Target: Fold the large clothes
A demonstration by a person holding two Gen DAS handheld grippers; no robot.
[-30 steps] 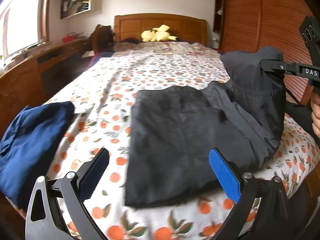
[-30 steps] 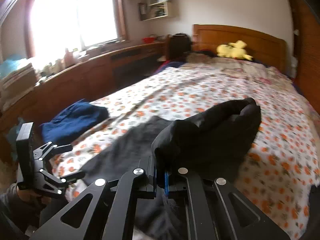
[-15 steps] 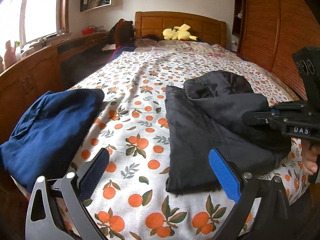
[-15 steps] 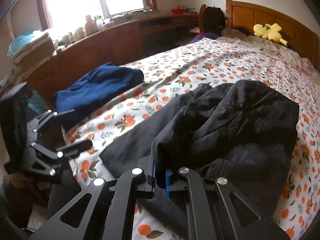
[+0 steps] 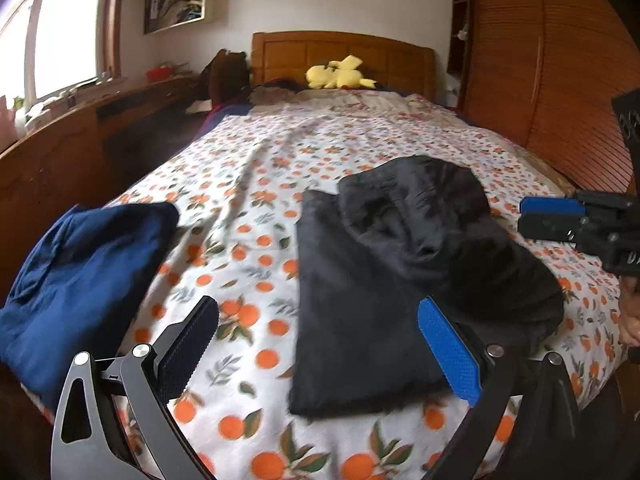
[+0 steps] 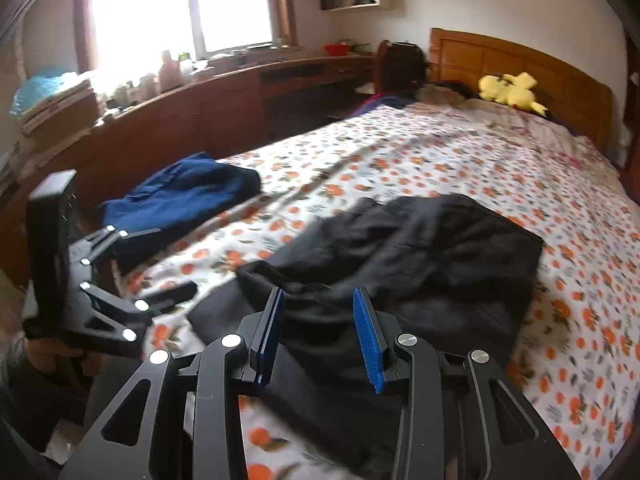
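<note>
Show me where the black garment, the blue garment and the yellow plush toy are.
black garment (image 5: 360, 312): left wrist view, flat lower layer.
blue garment (image 5: 80, 280): left wrist view, middle of the pile.
yellow plush toy (image 6: 510, 90): right wrist view, its body.

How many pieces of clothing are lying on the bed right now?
2 that I can make out. The black garment lies partly folded near the foot of the bed, and the blue garment sits bunched at the window-side edge. Fabric near the headboard is too unclear to count.

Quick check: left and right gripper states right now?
Left gripper: open, holding nothing.
Right gripper: open, jaws just been opening, pads clear of the dark grey folded garment behind them.
</note>
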